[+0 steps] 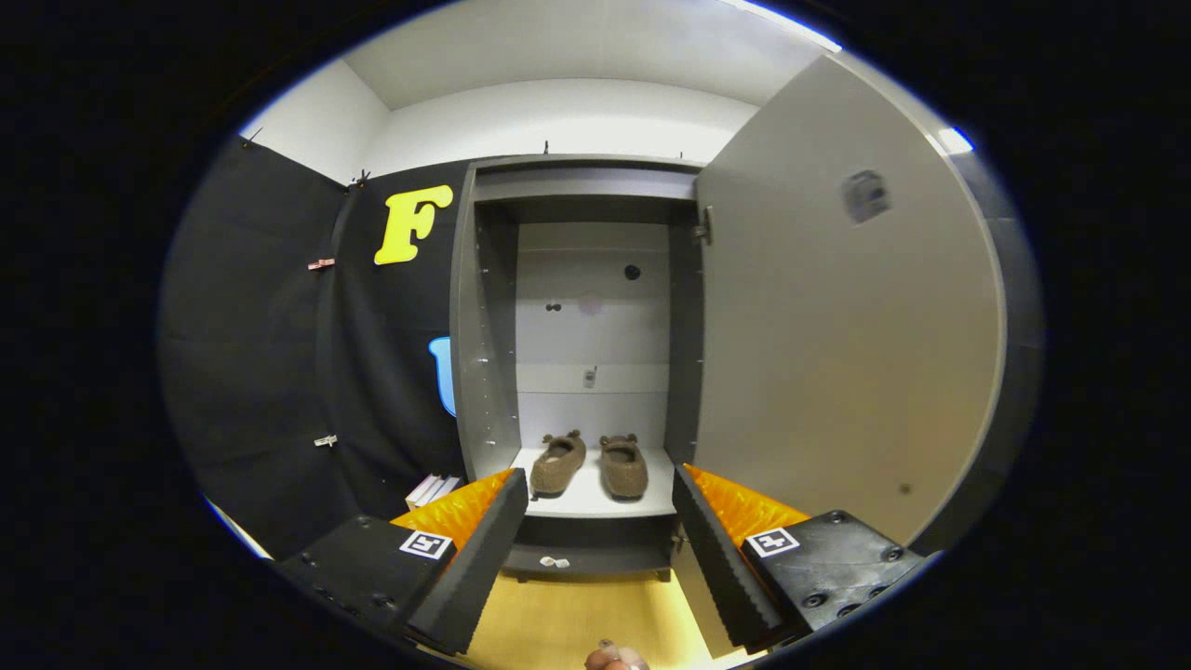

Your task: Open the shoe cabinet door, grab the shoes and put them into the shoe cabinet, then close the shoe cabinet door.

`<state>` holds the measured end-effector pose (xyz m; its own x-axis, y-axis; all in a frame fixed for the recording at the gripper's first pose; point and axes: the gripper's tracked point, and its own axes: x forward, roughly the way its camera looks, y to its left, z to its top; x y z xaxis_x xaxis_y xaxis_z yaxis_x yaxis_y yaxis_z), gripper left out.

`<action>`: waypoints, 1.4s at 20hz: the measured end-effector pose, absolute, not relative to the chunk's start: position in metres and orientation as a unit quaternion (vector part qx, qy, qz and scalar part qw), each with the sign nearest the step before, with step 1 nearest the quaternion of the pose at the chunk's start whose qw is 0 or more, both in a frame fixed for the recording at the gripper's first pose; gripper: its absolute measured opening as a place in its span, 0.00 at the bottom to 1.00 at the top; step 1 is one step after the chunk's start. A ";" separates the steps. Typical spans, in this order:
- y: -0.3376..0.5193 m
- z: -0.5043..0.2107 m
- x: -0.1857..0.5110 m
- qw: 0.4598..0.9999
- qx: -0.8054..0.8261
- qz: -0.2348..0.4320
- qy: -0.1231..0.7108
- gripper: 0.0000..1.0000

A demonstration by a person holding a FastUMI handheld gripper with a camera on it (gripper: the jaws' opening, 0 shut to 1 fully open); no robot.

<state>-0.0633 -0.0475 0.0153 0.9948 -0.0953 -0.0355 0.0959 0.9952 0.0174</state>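
Observation:
A grey shoe cabinet (484, 372) stands straight ahead with its door (837, 354) swung open to the right. Two brown slippers (589, 465) lie side by side on the cabinet's white bottom shelf (595, 502), toes pointing inward. My gripper (595, 521) is open, its fingers spread wide with nothing between them, and it sits a short way in front of the shelf, level with its front edge. The slippers lie beyond the fingertips.
Black cloth wall (279, 354) runs along the left of the cabinet. Some white flat items (433, 489) rest on the floor at the cabinet's left foot. Light wooden floor (577, 614) lies below the fingers, and a small white bit (555, 562) sits under the cabinet.

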 end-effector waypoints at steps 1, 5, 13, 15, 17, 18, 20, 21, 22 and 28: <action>-0.064 0.017 -0.083 0.998 0.006 -0.068 0.014 0.99; -0.140 0.024 -0.148 0.987 -0.007 -0.160 -0.005 0.98; -0.263 0.017 -0.165 0.982 0.011 -0.188 0.005 0.98; -0.277 0.011 -0.149 0.987 0.017 -0.159 0.011 0.99; -0.278 0.003 -0.134 0.992 0.030 -0.120 0.022 0.98; -0.275 -0.001 -0.127 0.994 0.036 -0.097 0.030 0.99; -0.271 -0.009 -0.117 0.996 0.043 -0.071 0.041 0.99; -0.269 -0.008 -0.115 0.996 0.048 -0.063 0.039 0.99; -0.266 -0.008 -0.114 0.996 0.053 -0.054 0.041 0.99; -0.201 -0.013 -0.101 0.998 0.041 -0.002 0.039 0.99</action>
<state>-0.1005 -0.2008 -0.0126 0.9969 -0.0016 -0.0790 0.0081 0.9966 0.0818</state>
